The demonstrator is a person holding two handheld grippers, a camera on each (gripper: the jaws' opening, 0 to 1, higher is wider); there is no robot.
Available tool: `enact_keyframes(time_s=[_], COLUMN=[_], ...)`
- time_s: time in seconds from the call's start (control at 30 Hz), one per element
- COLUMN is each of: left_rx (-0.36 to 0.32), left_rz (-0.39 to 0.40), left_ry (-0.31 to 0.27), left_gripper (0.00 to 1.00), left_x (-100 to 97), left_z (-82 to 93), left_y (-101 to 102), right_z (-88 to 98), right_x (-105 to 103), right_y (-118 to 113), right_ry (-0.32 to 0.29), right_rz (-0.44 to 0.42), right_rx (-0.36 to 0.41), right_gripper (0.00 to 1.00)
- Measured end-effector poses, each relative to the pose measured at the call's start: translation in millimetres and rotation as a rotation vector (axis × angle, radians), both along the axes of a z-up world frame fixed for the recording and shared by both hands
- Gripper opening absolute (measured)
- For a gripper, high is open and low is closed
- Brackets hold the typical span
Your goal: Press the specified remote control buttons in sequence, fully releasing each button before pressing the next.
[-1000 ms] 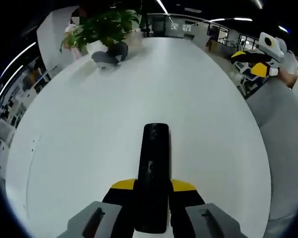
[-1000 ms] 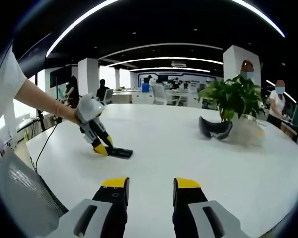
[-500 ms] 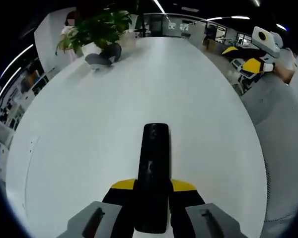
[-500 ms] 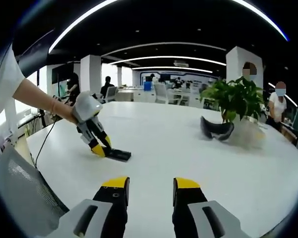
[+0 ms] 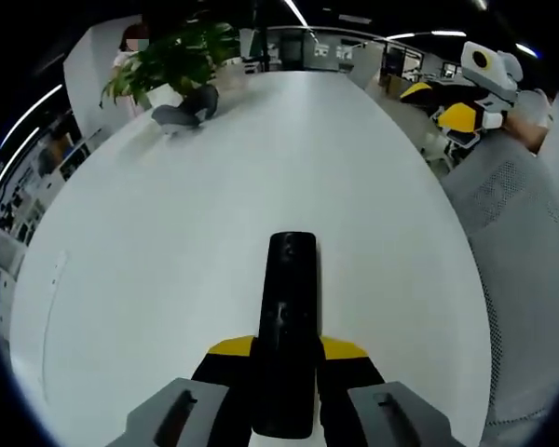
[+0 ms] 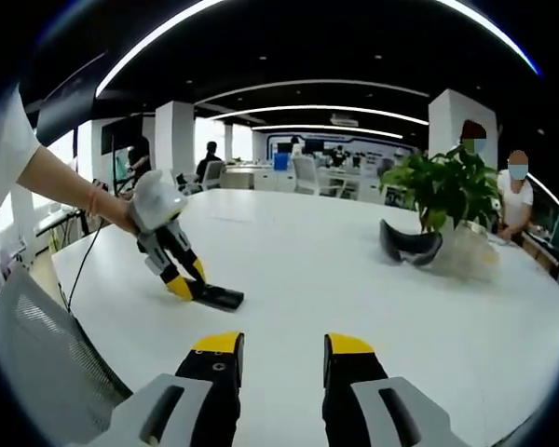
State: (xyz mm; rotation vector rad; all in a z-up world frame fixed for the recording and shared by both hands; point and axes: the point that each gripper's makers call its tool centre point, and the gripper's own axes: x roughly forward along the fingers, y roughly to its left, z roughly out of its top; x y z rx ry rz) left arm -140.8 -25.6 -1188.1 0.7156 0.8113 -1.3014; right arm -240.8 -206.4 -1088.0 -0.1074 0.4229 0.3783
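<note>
Left gripper view looks down along its own left gripper [image 5: 286, 358], whose two yellow-tipped jaws are pressed against the sides of a black remote control [image 5: 289, 317]. The remote lies flat on the white table [image 5: 168, 261] and points away from the camera, with its near end between the jaws and its far end free on the table surface. Its buttons are too dark to tell apart. At the far end of the table stands a potted plant [image 5: 172, 56], and just beside it lies a dark headset [image 5: 182, 104]. In the upper right of this view the right gripper [image 5: 440, 104] is seen off the table edge, above a grey mesh chair [image 5: 522, 251]. Right gripper view shows the right gripper [image 6: 279, 346] low in front, its jaws spread apart with nothing between them, above the near table [image 6: 354, 279] edge. Further to the left in this view, a person's hand [image 6: 121, 212] holds the left gripper [image 6: 180, 286] tilted down to the table, and the remote control [image 6: 219, 297] lies flat there, its end pinched by the jaws. The plant [image 6: 443, 186] and the headset [image 6: 408, 246] are on the right side, well apart from the remote. People stand in the background of the office.
</note>
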Motion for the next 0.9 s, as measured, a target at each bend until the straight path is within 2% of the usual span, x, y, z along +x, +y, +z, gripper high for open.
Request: enact_keyframes(time_s=[0.9], left_rx=[0.041], left_rz=[0.003], left_ry=[-0.004], left_gripper=[0.23], left_x=[-36.9], left_z=[-3.0], left_y=[-5], right_z=[-8.0], right_x=[-1], right_y=[3], right_ry=[0.032], right_rz=[0.03], right_rx=[-0.06], right_gripper=[0.31])
